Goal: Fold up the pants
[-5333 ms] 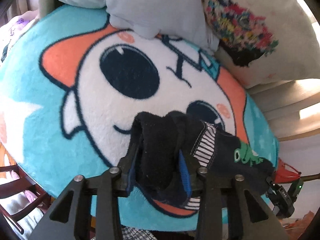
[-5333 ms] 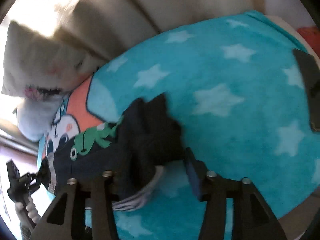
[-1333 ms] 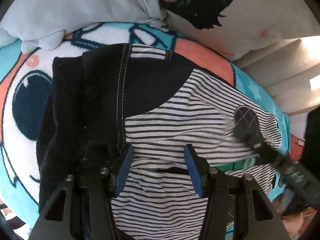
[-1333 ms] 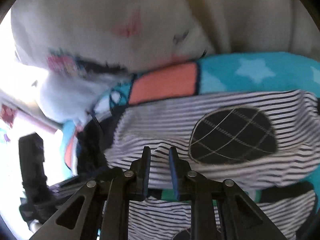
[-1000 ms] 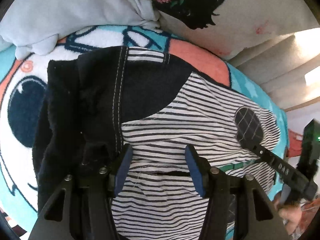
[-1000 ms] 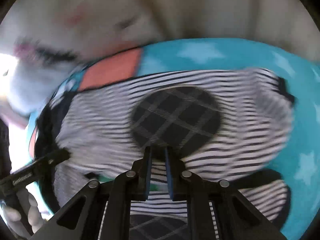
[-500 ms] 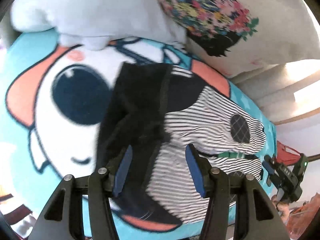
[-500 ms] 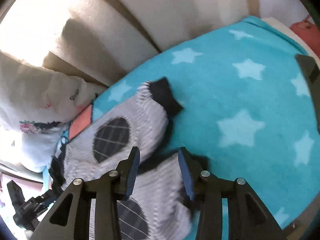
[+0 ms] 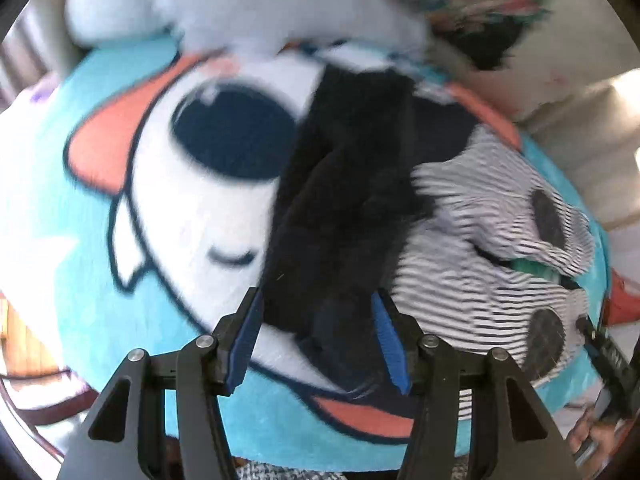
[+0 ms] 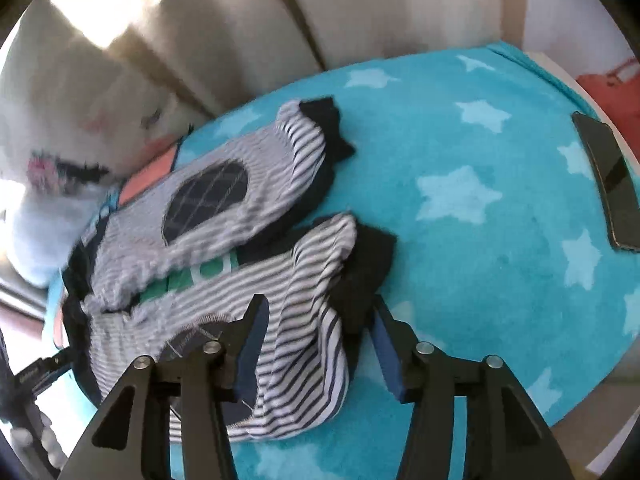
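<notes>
The small pants (image 9: 460, 232) lie spread on a turquoise cartoon blanket (image 9: 160, 240). They have a black waist part (image 9: 344, 184) and two striped legs with dark checked knee patches (image 10: 208, 200) and black cuffs (image 10: 364, 264). My left gripper (image 9: 318, 336) is open over the near edge of the black waist part. My right gripper (image 10: 316, 340) is open over the near leg's cuff end. The other gripper shows at the right edge of the left wrist view (image 9: 608, 360).
A white pillow (image 9: 240, 4) and a flower-print pillow (image 9: 500, 12) lie at the head of the blanket. A dark phone (image 10: 612, 184) lies on the blanket's right edge. A beige slatted wall (image 10: 260, 28) stands behind. A red object (image 10: 612, 96) lies beyond the edge.
Both grippers have let go of the pants and drawn back. The right gripper, shut about a second ago, now stands wide open. The pants now lie unfolded with both legs stretched out.
</notes>
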Demonstrator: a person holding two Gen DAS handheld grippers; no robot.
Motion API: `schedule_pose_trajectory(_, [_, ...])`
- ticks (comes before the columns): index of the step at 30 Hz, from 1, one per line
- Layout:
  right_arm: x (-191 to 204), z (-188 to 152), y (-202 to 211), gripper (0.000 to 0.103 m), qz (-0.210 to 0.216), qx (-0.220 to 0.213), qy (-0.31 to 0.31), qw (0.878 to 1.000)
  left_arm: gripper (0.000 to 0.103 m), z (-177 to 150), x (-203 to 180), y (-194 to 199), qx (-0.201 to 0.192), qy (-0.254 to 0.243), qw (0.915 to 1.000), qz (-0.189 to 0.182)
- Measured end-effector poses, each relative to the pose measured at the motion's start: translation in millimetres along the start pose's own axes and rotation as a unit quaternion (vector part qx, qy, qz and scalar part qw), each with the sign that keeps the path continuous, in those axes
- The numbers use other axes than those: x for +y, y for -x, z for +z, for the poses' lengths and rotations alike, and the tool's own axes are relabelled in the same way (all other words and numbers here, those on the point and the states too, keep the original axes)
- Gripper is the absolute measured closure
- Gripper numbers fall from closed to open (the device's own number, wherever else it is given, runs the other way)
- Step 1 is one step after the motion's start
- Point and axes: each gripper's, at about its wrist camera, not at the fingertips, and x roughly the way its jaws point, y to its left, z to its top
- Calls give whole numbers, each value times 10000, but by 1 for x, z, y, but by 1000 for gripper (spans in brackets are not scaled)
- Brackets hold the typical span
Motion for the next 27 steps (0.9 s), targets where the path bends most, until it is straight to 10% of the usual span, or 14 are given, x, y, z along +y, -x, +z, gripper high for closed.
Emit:
schedule_pose_trajectory(6, [-11, -3, 2, 48, 47, -12, -72, 10000, 49, -8, 27, 14, -2, 494, 9984, -287])
schedule_pose_trajectory(16, [10, 9, 34, 48, -100, -556, 19, 9984, 47, 6, -17, 99, -1514, -800, 9852, 69])
schedule_pose_trajectory(19, [39, 7, 48, 48, -291, -947, 399, 9943, 33, 10, -26, 116, -1889, -1003, 9768, 113])
schedule_pose_trajectory(24, [84, -2, 71, 14, -1107, -2177, 1028, 9643, 19, 21, -29, 127, -2007, -1156, 9728, 105])
schedule_pose_trajectory(27, [98, 3, 51, 14, -859, -1537, 1172, 9774, 19, 24, -31, 119, -1753, -1183, 9772, 183])
